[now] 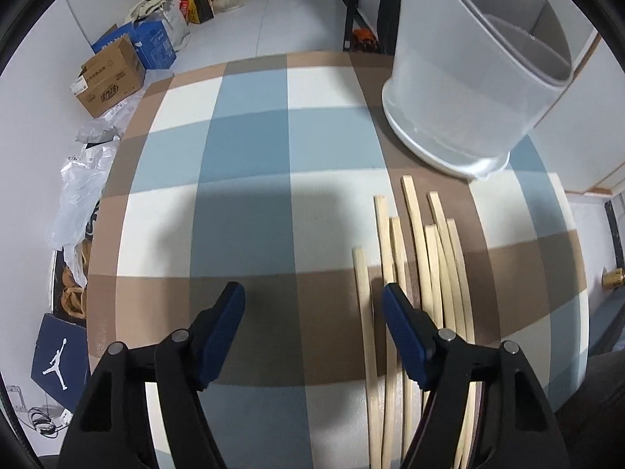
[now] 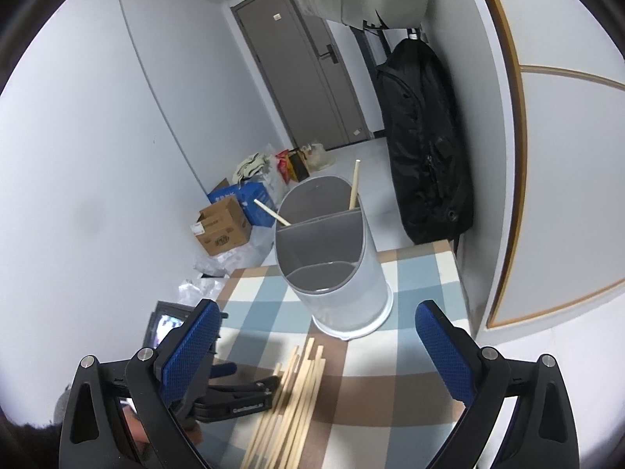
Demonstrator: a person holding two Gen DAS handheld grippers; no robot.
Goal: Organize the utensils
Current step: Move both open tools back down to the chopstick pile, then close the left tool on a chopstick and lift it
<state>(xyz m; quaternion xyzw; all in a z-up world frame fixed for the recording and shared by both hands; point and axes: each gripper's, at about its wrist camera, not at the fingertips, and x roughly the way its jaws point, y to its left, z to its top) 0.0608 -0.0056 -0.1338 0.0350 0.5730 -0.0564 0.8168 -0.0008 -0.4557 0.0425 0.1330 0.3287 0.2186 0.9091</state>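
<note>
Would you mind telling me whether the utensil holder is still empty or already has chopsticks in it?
Not empty: the utensil holder has two chopsticks standing in its back compartment; the front compartments look bare. More chopsticks lie on the table.

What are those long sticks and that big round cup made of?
The sticks look like bare pale wood or bamboo: matte, cream-coloured, squared ends. The cup looks like plastic: a frosted, see-through outer wall, smooth grey dividers inside, and a white base.
</note>
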